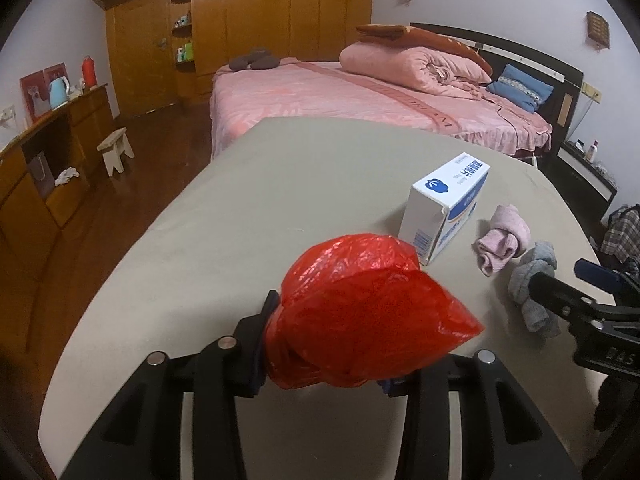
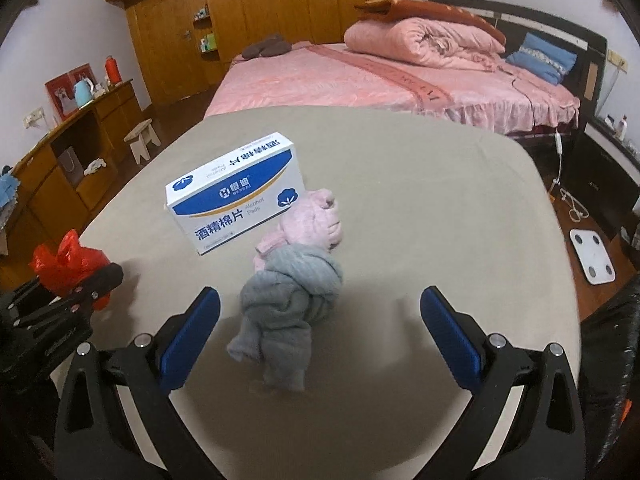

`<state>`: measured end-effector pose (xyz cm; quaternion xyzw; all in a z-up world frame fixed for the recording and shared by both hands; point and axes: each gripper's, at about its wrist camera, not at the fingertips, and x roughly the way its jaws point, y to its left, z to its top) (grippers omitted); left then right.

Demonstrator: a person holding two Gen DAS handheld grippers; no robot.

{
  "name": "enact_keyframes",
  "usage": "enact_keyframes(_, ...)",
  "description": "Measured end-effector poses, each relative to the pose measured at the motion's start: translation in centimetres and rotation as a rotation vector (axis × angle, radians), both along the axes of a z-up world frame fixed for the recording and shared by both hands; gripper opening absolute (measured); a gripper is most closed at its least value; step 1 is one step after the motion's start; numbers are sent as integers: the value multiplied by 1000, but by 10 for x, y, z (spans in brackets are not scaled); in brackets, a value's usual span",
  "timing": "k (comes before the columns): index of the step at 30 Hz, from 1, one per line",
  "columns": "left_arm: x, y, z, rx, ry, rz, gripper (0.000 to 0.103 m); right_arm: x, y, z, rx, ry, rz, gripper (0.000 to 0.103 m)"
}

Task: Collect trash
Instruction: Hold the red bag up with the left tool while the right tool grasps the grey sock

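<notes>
My left gripper (image 1: 324,344) is shut on a crumpled red plastic bag (image 1: 368,312) and holds it just above the beige table (image 1: 280,184); the bag hides most of the fingers. The bag also shows at the left in the right wrist view (image 2: 66,266). My right gripper (image 2: 320,308) is open and empty, its blue pads either side of a knotted grey sock (image 2: 288,304). A pink sock (image 2: 312,224) lies just behind the grey one. A white and blue alcohol pads box (image 2: 236,192) stands behind both. The box (image 1: 444,208) and socks (image 1: 504,240) also show in the left wrist view.
A bed with pink bedding (image 2: 400,76) stands beyond the table. A wooden wardrobe (image 1: 260,12) fills the back wall. A wooden desk (image 1: 48,152) and a small stool (image 1: 116,152) are at the left. A black bag (image 2: 612,360) and a white scale (image 2: 596,256) are at the right.
</notes>
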<state>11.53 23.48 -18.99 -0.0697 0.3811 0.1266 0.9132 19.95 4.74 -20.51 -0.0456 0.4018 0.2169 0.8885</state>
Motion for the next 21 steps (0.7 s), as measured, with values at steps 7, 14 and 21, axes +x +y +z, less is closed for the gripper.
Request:
enact_keyframes(7, 0, 4, -3, -21, -3, 12, 41, 2, 11, -14, -43, 39, 4, 97)
enact_keyframes(14, -2, 10, -6, -33, 0, 17, 42, 6, 15, -25, -88, 85, -6, 97)
enact_keyframes(21, -2, 12, -7, -39, 1, 20, 42, 0, 22, -30, -139, 83, -5, 98)
